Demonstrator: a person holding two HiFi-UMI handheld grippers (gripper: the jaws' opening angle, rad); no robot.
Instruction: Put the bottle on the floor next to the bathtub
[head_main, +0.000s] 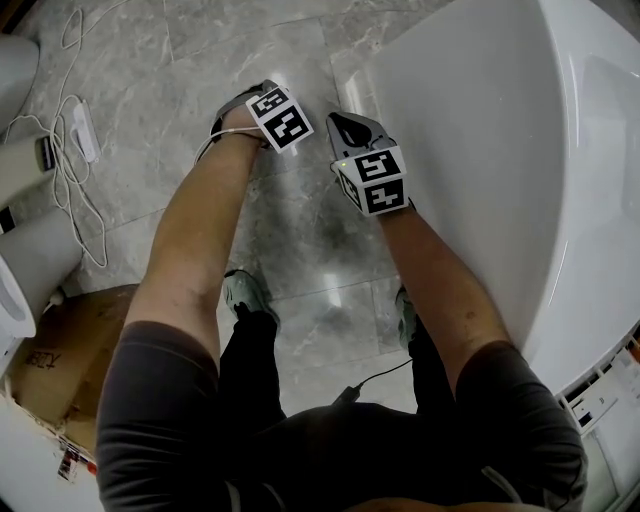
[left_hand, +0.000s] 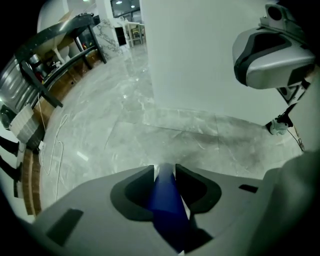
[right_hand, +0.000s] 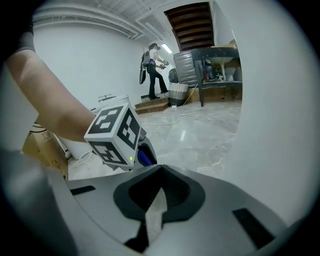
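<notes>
Left gripper, nearest to me: my jaws are pressed against a dark blue bottle, which fills the gap between the pads. Only a blue stretch of it shows, so I can see neither its cap nor its base.

Right gripper, beside the left: my jaws meet at the tips with nothing between them. It takes no part in the hold and hangs just beside the bathtub.

Below both grippers lies the grey marble floor. The bottle does not touch it. The bathtub's white wall rises just beyond the bare strip of floor ahead of the left jaws.

Step in hand, as I judge it: the carry is done and the lowering is not yet begun. The bottle hangs over the right patch of floor, close to the tub.

The next move calls for the left arm to sink until the bottle's base rests on the tiles beside the tub wall. It should be set upright, clear of my feet. Only then should the pads part, and the gripper should draw back along its own line so as not to tip the bottle.

Farther off: a white cable lies loose on the floor, and a cardboard box stands to my left. At the far wall, a person stands near a dark table.
</notes>
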